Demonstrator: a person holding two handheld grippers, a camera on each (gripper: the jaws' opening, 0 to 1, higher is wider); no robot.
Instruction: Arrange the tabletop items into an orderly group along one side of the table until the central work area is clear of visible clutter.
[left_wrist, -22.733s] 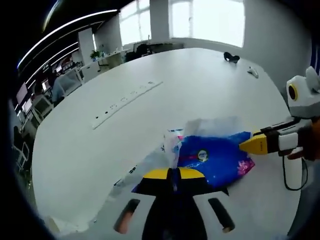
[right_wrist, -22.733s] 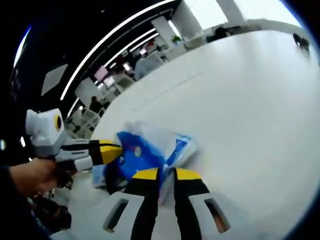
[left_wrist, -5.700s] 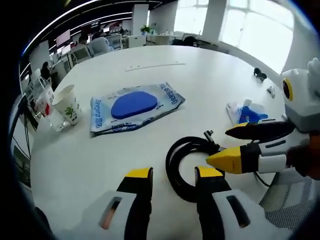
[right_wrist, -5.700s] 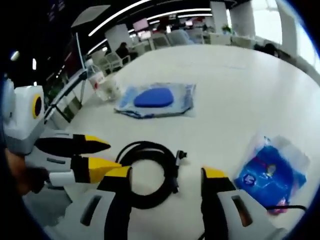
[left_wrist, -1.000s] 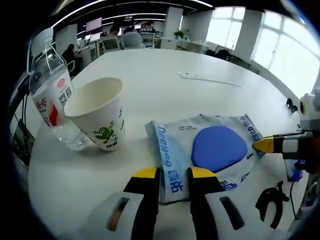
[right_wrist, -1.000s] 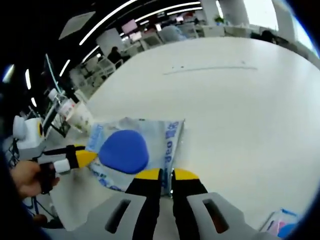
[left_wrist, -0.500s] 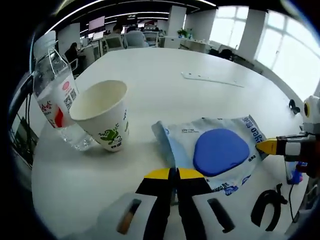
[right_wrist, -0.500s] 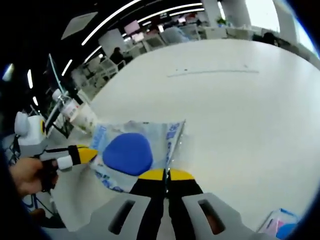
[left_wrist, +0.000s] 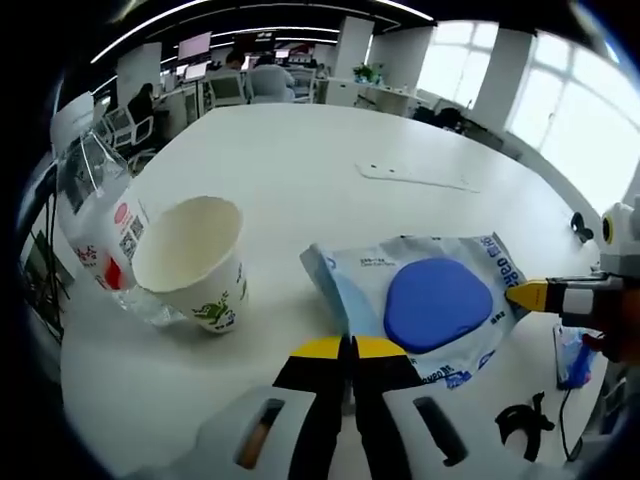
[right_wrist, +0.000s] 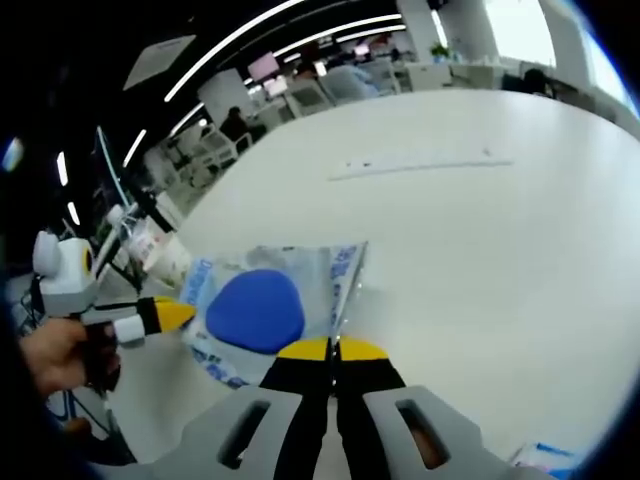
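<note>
Both grippers were clamped on the same item: the flat packet (left_wrist: 432, 305) with the blue pad inside, held at opposite edges. The left gripper (left_wrist: 349, 350) had its jaws closed on the packet's near edge in the left gripper view; the right gripper (right_wrist: 331, 350) was closed on the packet (right_wrist: 268, 305) edge in the right gripper view. In the left gripper view the right gripper (left_wrist: 530, 294) was seen pinching the far corner.

The packet was sitting toward the table (left_wrist: 300, 150) edge, near the paper cup (left_wrist: 195, 262) and the water bottle (left_wrist: 92, 215), which were standing just beside each other, possibly touching. A black cable (left_wrist: 522, 428) and a small blue pack (left_wrist: 572, 352) were lying off to the right, apart from that group.

Step in hand, as judged: two-handed carry or reposition of the packet toward the cup and bottle.

Next move, as judged: the packet to be set flat just beside the cup, without knocking it, then both jaws released. Cable and blue pack not yet grouped. A power strip (left_wrist: 412, 175) was noted mid-table; whether it is fixed cannot be told.
</note>
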